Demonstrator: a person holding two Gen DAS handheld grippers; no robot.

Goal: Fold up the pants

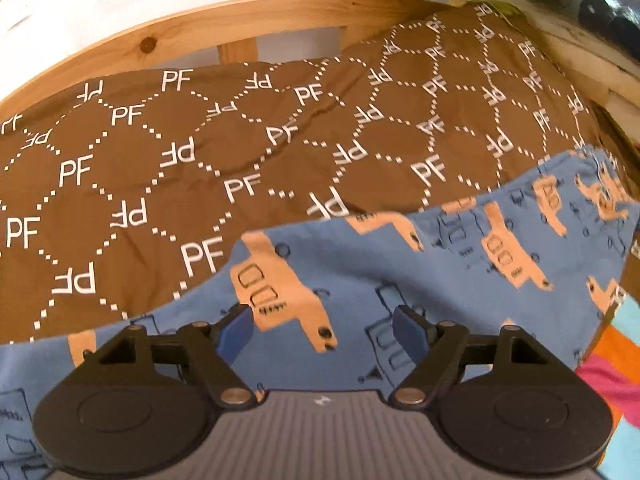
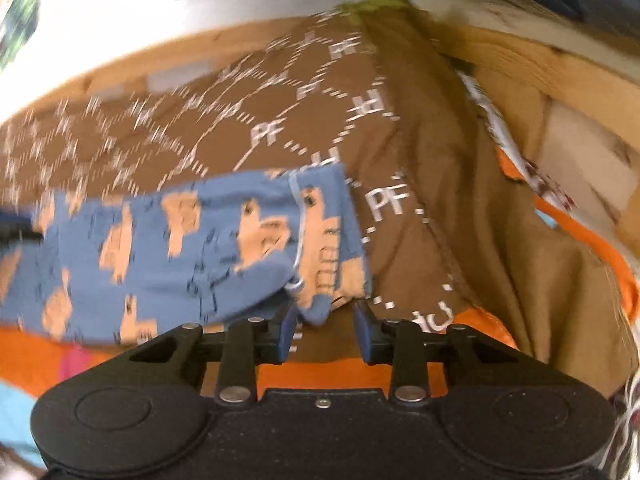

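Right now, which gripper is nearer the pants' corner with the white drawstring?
Right. The right gripper sits just below that corner of the pants, jaws apart around its tip. The left gripper is open over the pants' middle.

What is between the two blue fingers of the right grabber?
In the right wrist view, a corner of the blue pants pokes just into the right gripper; the pads are not squeezing it. Behind the gap lies the brown blanket.

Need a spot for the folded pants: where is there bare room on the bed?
Free: brown PF-print cover between the wooden bed frame and the blue pants. Crowded: right edge, where bunched orange bedding meets the frame.
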